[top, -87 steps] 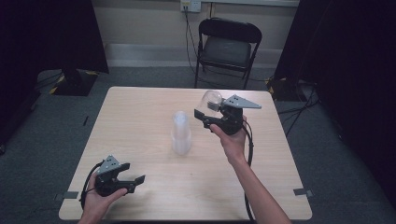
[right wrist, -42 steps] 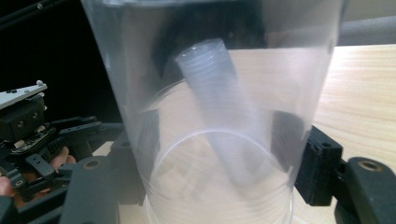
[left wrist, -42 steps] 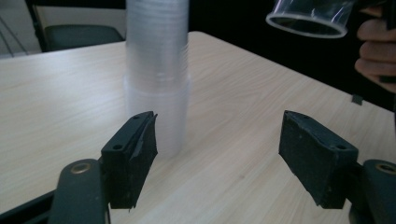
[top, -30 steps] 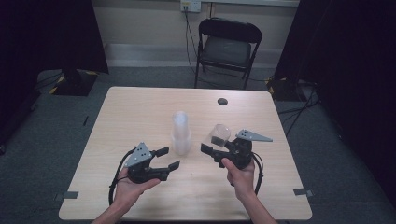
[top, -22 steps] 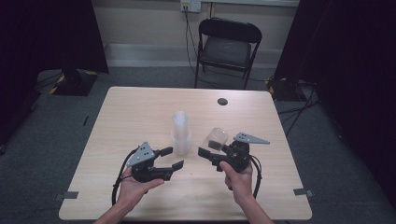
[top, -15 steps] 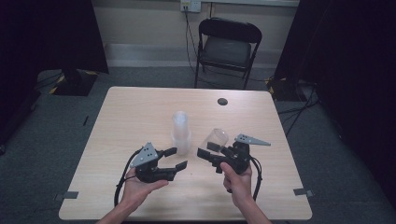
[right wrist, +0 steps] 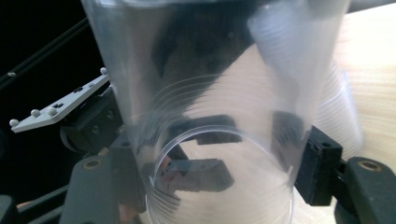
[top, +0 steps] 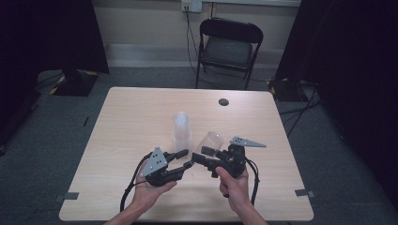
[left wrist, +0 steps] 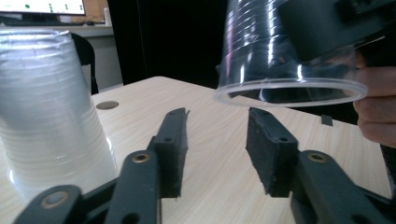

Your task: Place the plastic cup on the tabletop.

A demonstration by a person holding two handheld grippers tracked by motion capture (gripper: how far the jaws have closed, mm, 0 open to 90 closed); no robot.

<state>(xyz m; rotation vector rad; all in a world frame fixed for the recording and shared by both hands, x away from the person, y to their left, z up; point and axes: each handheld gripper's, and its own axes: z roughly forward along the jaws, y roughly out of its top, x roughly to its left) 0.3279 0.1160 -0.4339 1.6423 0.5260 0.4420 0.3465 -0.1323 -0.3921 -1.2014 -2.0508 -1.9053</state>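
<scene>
An upside-down stack of clear plastic cups stands at the table's middle. Just right of it my right gripper is shut on a single clear cup, held tilted above the table. In the right gripper view the cup sits between the two pads, with its mouth towards the camera. My left gripper is open, its jaws pointing at the cup from the left. The left gripper view shows the cup's rim just above and beyond the open left gripper, and the stack at the left.
The wooden table has a dark round grommet near its far edge. A black folding chair stands behind the table. The person's right hand is close to the cup's rim.
The right gripper brought the cup from the far right down to the front middle. The left gripper moved right from the front left corner, and the two now nearly meet.
</scene>
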